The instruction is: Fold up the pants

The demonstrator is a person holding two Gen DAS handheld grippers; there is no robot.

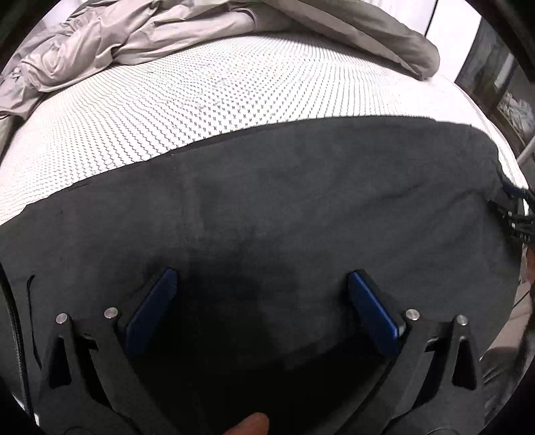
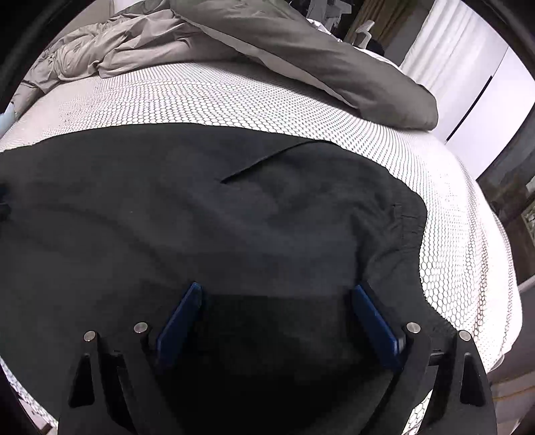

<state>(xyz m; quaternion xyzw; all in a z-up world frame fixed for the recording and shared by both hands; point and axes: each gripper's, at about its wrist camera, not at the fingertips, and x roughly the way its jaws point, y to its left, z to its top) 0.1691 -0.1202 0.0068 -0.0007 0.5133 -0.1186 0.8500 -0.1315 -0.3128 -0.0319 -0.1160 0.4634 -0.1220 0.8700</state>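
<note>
Dark charcoal pants [image 1: 267, 207] lie spread flat across a white patterned mattress [image 1: 167, 110]. My left gripper [image 1: 262, 277] hovers over the dark cloth with its blue pads wide apart and nothing between them. In the right wrist view the same pants [image 2: 217, 217] show a slanted pocket slit [image 2: 267, 160] and the waistband end [image 2: 401, 217] at the right. My right gripper [image 2: 277, 291] stands open just above the fabric near that end, its pads not pressing on anything. A fingertip [image 1: 250, 425] shows at the bottom of the left view.
A rumpled grey duvet [image 1: 167, 30] is heaped along the far side of the mattress, seen again as the duvet [image 2: 267, 43]. The mattress edge [image 2: 485, 267] drops off at the right. White curtains [image 2: 451, 43] and dark furniture [image 1: 495, 83] stand beyond.
</note>
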